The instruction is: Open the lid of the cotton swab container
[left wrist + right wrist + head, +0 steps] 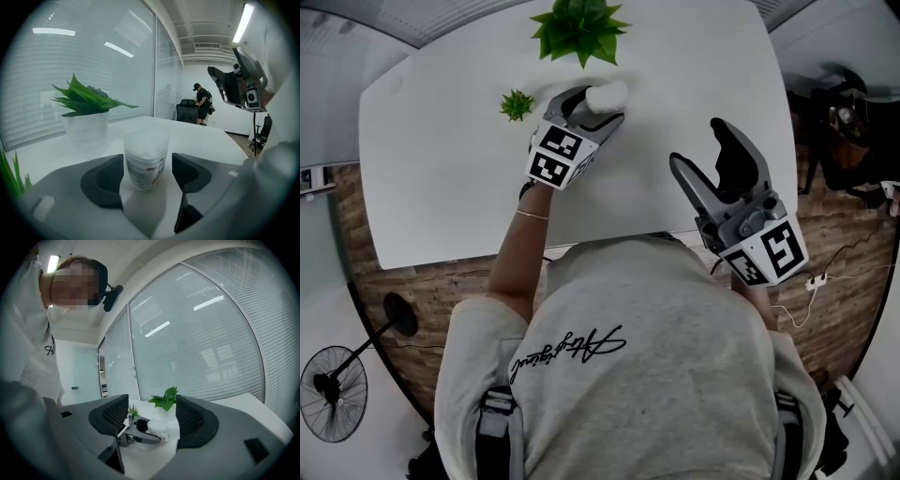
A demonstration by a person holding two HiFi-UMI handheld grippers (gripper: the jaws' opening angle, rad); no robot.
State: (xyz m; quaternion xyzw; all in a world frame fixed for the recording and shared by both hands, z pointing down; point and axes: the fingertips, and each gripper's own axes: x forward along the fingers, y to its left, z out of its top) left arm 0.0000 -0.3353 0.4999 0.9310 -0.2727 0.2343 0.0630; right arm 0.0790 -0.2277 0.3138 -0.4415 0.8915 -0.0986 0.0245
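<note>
**Lid not yet opened: left gripper around container, no grip**

Progress: the container [145, 161] stood upright on the table [441, 169], near the far edge and just beside the big plant [579, 26]. Its lid [146, 135] was on. The left gripper [595, 108] had its jaws apart around the container body. The left pad sat at or just off the wall and a clear gap showed on the right, so I judged it not clamped. The right gripper [698, 142] was held well apart over the near table edge, jaws wide, nothing between them. Left to do: clamp the body, bring the right gripper to the lid, lift it.

Materials: the container was a small, slightly tapered tub of translucent plastic with a frosted cap, a white swab mass inside and a printed label low down. It was likely light and easy to tip. The pads were dark and ribbed. The table was smooth matte white.
</note>
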